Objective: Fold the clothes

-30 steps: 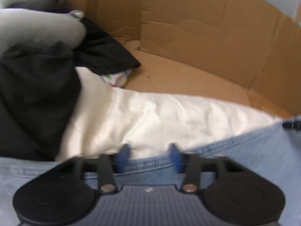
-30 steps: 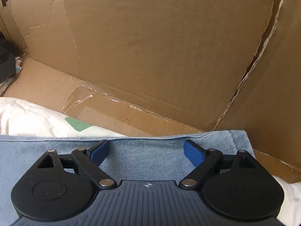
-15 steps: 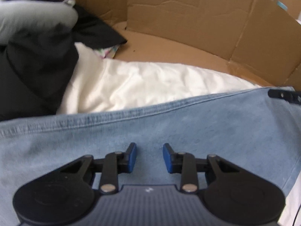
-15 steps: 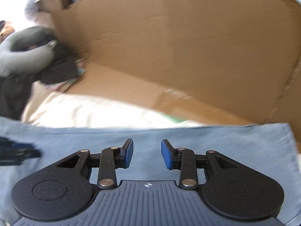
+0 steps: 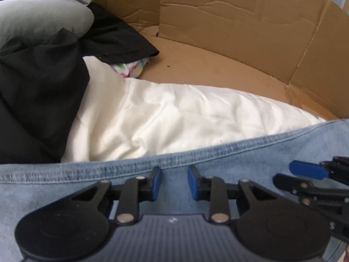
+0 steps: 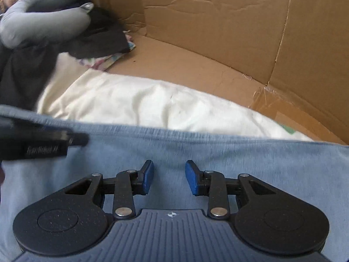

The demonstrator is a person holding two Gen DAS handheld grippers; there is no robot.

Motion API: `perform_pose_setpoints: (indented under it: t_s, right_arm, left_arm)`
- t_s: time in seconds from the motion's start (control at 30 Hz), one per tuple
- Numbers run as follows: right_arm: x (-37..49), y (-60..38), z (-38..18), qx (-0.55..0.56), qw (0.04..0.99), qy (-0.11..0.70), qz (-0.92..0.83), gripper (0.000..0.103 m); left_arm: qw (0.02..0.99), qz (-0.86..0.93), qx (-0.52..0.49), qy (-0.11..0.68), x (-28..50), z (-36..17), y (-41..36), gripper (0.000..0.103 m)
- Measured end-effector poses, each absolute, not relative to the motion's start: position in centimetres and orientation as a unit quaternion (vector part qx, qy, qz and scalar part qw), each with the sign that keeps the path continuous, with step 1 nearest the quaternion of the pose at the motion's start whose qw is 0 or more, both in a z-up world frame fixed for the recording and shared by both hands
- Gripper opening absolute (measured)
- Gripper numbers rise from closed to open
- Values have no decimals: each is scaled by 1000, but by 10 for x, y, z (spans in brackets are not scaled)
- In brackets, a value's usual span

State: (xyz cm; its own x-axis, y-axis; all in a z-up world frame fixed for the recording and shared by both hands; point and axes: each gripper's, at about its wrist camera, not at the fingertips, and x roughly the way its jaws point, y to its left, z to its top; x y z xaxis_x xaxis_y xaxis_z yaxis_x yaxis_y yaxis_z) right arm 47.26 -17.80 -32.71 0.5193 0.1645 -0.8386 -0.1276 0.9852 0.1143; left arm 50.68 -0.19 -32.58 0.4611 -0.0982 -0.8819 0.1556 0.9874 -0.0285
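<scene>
Bare cardboard floor (image 5: 209, 69) lies open ahead of both tongs, beyond the white cloth (image 5: 174, 118). Cardboard walls (image 5: 229, 17) close it off ahead and right. A heap of black garments (image 5: 39, 91) and a grey cushion (image 5: 41, 19) blocks the left.

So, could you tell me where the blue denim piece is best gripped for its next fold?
Probably at the stitched hem along the far edge of the denim, coming from above and pinching over the edge. It lies free and fairly straight over the white cloth, thicker than the flat middle.
</scene>
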Motion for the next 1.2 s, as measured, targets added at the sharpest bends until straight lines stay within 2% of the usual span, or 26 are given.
perform_pose_setpoints:
  t_s: [0.33, 0.57, 0.67, 0.93, 1.2]
  right_arm:
    - [501, -168, -335, 9, 878, 474, 63, 39]
    - [499, -193, -318, 51, 874, 479, 66, 37]
    - [475, -223, -307, 42, 886, 460, 52, 37]
    - [402, -335, -297, 24, 900, 434, -34, 38]
    - [364, -429, -333, 20, 876, 470, -105, 38]
  left_arm:
    - [857, -74, 30, 509, 506, -327, -2, 31]
    - [854, -78, 40, 513, 505, -324, -3, 29]
    - [852, -78, 36, 516, 499, -317, 1, 21]
    - [858, -91, 82, 499, 478, -297, 24, 21]
    - [855, -55, 97, 507, 481, -297, 65, 21]
